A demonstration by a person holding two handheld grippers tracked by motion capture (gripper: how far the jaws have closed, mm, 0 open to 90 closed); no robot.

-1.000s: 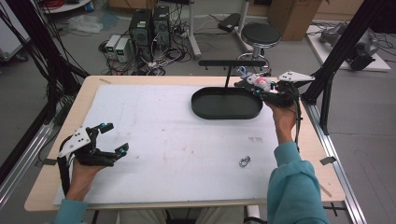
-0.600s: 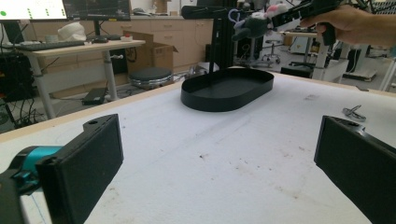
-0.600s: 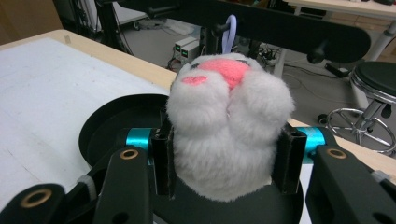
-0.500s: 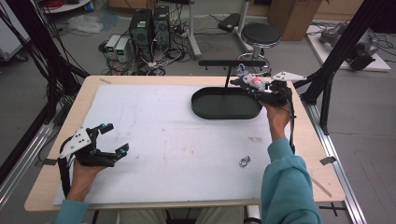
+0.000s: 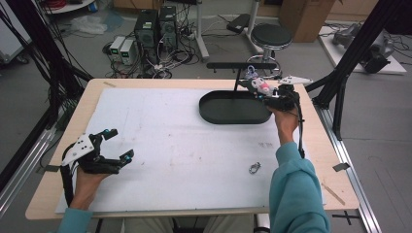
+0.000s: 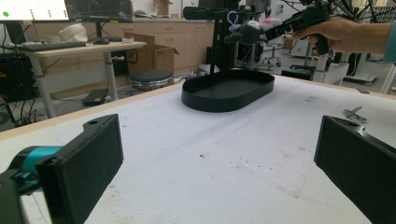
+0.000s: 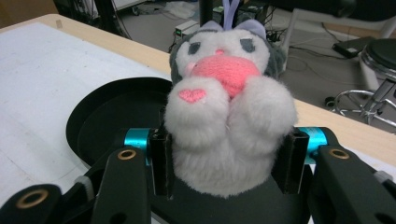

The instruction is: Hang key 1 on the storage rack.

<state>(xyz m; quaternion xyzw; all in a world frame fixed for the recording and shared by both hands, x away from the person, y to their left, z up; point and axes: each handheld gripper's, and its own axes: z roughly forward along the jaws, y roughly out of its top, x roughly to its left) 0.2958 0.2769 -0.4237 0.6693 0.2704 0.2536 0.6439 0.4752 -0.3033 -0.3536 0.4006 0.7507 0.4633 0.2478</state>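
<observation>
Plush toy [image 7: 229, 116] between right hand-held gripper [image 7: 229, 161] jaws

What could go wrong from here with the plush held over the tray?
The right gripper pinches only the lower body of the plush toy, so it may tip or slip out. It hangs near the far rim of the black tray, so a release might land outside. Its purple loop sits close to the stand's crossbar and could snag.

Plush toy [image 5: 260, 85] above tray [image 5: 214, 110]; clip [image 5: 254, 168] nearer the person.
</observation>
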